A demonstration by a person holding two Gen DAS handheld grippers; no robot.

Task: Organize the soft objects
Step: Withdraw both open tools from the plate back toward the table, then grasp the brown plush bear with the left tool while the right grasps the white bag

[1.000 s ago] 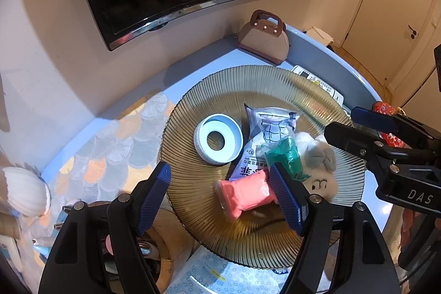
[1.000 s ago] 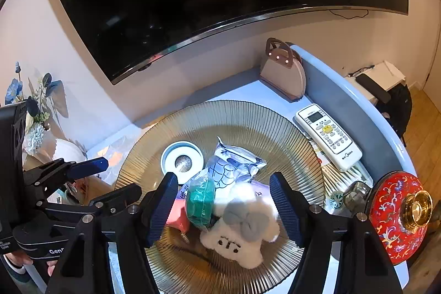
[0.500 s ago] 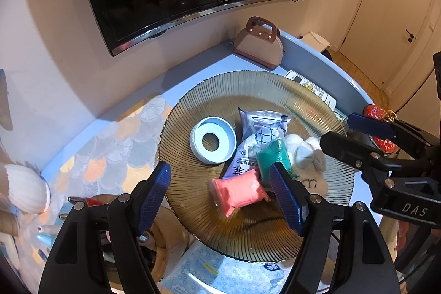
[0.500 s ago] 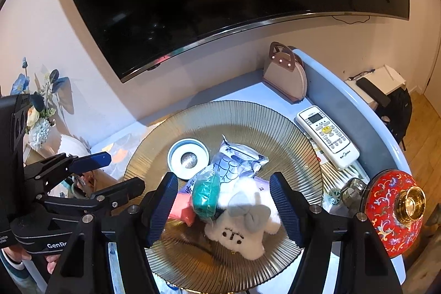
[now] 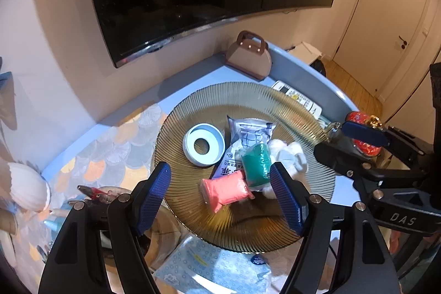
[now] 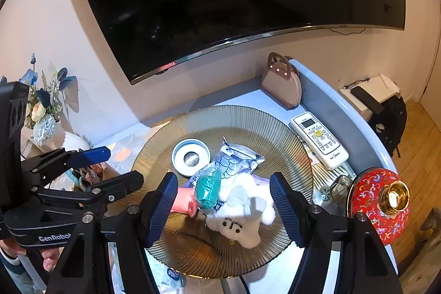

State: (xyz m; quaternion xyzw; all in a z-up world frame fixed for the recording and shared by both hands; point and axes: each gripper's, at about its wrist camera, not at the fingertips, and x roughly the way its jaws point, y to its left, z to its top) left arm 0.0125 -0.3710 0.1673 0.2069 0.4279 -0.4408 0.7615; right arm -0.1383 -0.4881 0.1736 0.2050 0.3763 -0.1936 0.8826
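A ribbed amber glass plate (image 5: 275, 101) (image 6: 248, 117) holds a pink soft pack (image 5: 227, 190) (image 6: 184, 201), a green soft pack (image 5: 257, 164) (image 6: 208, 188), a white plush toy (image 5: 289, 156) (image 6: 242, 214), a white-blue packet (image 5: 249, 131) (image 6: 237, 159) and a white ring-shaped roll (image 5: 203, 147) (image 6: 190, 156). My left gripper (image 5: 220, 170) (image 6: 124, 166) hangs open above the plate's near left side, nothing between its pads. Above the plush on the near right, my right gripper (image 6: 223, 178) (image 5: 335, 138) is open too and holds nothing.
A white remote (image 6: 319, 139) lies right of the plate, a red lidded pot (image 6: 377, 203) nearer. A brown bag-shaped box (image 6: 281, 84) stands at the back under the wall screen. Flowers (image 6: 41, 106), a shell (image 5: 27, 189) and a blue-patterned tissue pack (image 5: 215, 266) lie left and near.
Both grippers have risen and drawn back from the plate, so the plate and its things look smaller. Nothing on the plate has moved, and both stay open.
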